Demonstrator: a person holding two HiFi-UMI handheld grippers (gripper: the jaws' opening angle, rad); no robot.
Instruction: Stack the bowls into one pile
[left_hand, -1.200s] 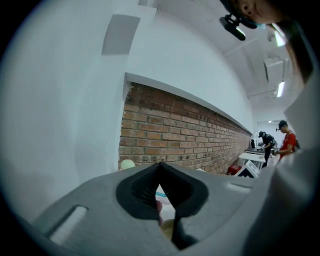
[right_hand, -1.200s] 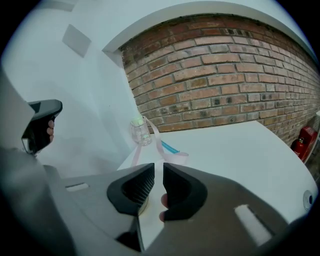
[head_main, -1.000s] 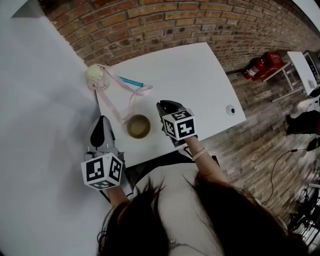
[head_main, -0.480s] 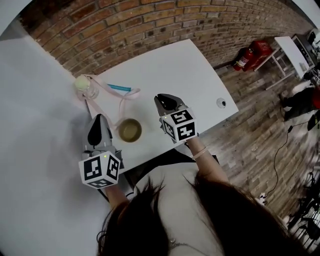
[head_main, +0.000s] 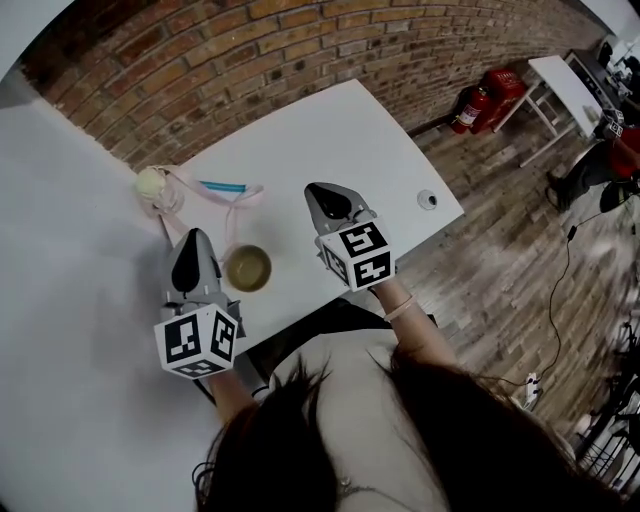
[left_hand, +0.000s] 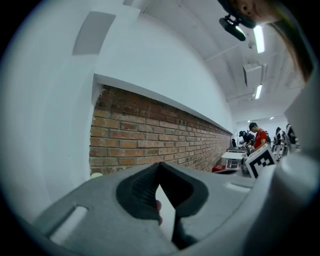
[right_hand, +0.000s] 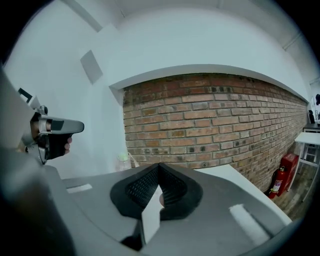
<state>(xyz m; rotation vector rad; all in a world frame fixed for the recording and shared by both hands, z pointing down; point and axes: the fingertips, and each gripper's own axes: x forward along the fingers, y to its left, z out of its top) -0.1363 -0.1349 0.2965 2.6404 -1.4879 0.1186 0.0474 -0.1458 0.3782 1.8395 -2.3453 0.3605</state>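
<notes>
brown bowl (head_main: 248, 268) on white table (head_main: 350, 140)

White bench (head_main: 340, 140) against brick wall. Brownish bowl (head_main: 247, 268) at near left edge. Clear bottle (head_main: 152, 187) with pale round top at far left corner, pink strap (head_main: 232, 215) trailing from it toward bowl. Blue stick (head_main: 220, 186) beside strap. Small round fitting (head_main: 427, 199) at right corner.

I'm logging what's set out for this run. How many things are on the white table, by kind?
Bowl: 1 in view (whether others are nested in it cannot be told)
Jar with a pale top: 1
Pink ribbon: 1
Blue stick: 1
Small round disc: 1
Total: 5
</notes>
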